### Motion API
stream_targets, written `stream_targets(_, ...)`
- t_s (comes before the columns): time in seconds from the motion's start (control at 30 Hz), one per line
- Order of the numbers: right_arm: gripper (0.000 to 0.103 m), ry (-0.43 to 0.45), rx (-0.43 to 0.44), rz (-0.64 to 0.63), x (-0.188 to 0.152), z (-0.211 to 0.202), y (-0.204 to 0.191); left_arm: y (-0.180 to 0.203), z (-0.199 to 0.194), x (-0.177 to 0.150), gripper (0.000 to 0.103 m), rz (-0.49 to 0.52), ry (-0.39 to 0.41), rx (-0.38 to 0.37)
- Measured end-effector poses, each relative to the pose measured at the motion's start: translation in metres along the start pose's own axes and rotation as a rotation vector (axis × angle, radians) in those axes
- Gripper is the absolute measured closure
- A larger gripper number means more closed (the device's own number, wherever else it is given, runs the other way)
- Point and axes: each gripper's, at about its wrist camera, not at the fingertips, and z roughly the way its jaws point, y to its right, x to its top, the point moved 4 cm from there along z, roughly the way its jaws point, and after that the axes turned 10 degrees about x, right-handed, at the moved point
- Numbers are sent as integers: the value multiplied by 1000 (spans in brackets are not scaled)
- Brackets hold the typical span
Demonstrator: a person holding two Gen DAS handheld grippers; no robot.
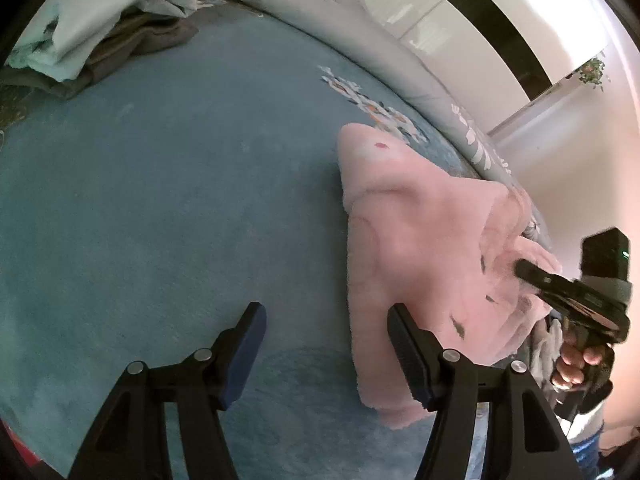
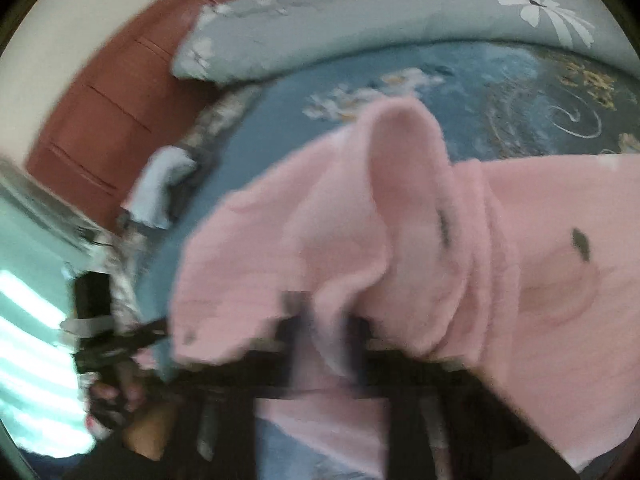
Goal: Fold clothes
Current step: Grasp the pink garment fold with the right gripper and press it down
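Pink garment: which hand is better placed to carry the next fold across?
Right, probably. The right gripper is shut on the pink garment, fabric bunched between its fingers. The left gripper is open over the blue bedspread beside the garment's edge, holding nothing.

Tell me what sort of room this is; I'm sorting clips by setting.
Most likely a bedroom: the pink garment lies on a bed's blue sheet, a grey floral duvet is bunched along its far edge, and more clothes are piled at one corner.
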Motion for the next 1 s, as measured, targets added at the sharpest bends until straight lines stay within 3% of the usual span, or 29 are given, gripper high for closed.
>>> stream_targets(0.13, 98, 98, 47, -32, -10, -39, -15, 1, -3, -1, 36, 0, 1, -22)
stream_targets(0.23, 98, 123, -8, -24, -29, -57, -7, 4, -1, -2, 36, -4, -4, -43)
stream_targets(0.37, 98, 49, -77, 71, -51, -43, 27, 11, 3, -6, 36, 16, -25, -38)
stream_targets(0.53, 94, 87, -52, 52, -49, -52, 22, 14, 0, -6, 36, 37, -17, -41)
stream_targets(0.6, 67, 112, -82, 16, -42, -57, 20, 12, -1, -3, 36, 20, -16, -59)
stream_targets(0.63, 43, 124, -100, 0, -38, -60, 20, 12, 0, -2, 36, 12, -19, -67)
stream_targets(0.67, 38, 138, -102, 4, -35, -60, 22, 13, 0, -1, 36, 7, -21, -73)
stream_targets(0.77, 36, 156, -97, 68, -24, -52, 43, 14, 0, -3, 36, 10, -24, -74)
stream_targets(0.9, 36, 110, -111, 152, -22, -29, 70, 12, 1, -5, 36, 10, -30, -65)
stream_targets(1.0, 35, 110, -49, 145, -22, -21, 64, 9, 2, -4, 36, 4, -32, -57)
